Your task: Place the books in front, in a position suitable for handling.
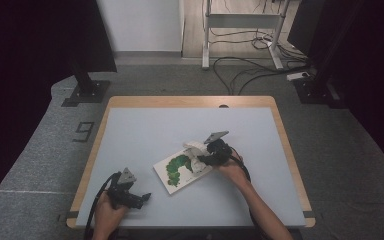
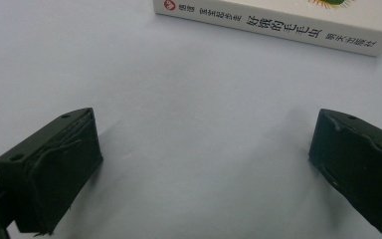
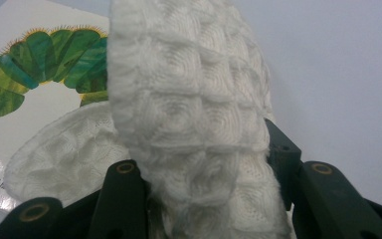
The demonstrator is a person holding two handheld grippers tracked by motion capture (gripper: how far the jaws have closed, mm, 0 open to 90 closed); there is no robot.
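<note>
High view: the table [image 1: 145,130] fills the middle, with the book [image 1: 177,170] flat just below centre. A white cloth [image 1: 196,152] lies on the book's upper right corner, pinched in the right gripper [image 1: 203,159], whose jaws are nearly closed on a fold. Soft and light, it should drape; grip bunched fabric. The left gripper [image 1: 142,197], lower left, rests wide open and empty.
</note>
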